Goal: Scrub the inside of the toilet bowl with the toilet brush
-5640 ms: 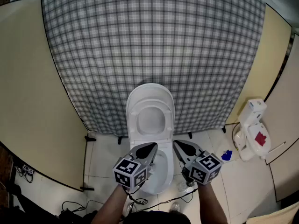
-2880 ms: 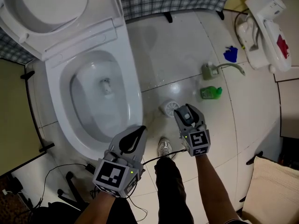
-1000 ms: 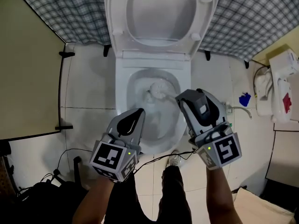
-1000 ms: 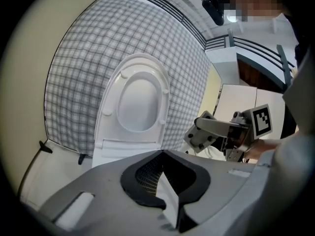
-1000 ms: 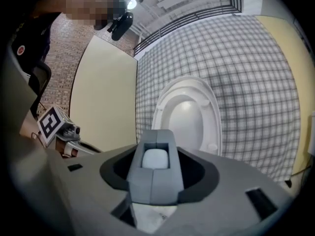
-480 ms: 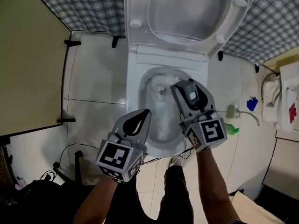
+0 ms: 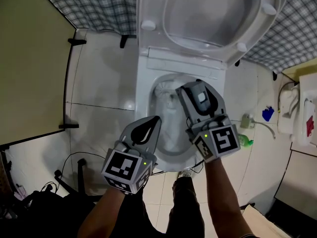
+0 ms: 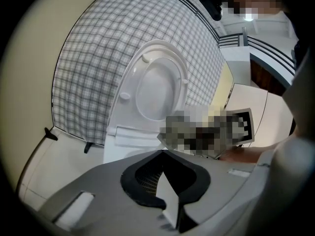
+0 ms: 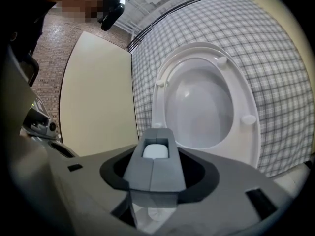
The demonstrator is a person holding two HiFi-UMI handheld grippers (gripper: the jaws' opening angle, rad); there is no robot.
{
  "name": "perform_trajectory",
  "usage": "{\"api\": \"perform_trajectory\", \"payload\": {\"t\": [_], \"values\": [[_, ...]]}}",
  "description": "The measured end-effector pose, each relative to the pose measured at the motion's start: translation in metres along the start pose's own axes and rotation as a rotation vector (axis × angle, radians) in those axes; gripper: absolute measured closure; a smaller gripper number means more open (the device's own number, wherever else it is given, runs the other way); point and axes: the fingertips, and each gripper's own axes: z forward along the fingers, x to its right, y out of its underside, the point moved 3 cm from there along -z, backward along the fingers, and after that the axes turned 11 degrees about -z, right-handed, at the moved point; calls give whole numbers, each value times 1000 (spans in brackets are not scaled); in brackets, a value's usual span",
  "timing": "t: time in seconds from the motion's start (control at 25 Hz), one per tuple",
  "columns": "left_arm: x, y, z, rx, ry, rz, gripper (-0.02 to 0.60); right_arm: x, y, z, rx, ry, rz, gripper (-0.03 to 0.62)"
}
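Right claw clamping toilet brush, mostly hidden underneath

Bright, even overhead light; soft glare on the floor; both gripper views bulge, with dark corners and blurred foregrounds.

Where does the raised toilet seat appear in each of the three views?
Head view: raised toilet seat at the top, right of centre.
Left gripper view: seat near the middle.
Right gripper view: seat right of centre.
Shared landmark: checked cloth behind it.
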Motion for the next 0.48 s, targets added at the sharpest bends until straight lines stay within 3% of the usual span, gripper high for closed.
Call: {"api": "perform_trajectory", "payload": {"t": [0.48], "values": [[-16,4,0,-5,-24,-16,572,-11,37,17,-55,-19,10,373]]}}
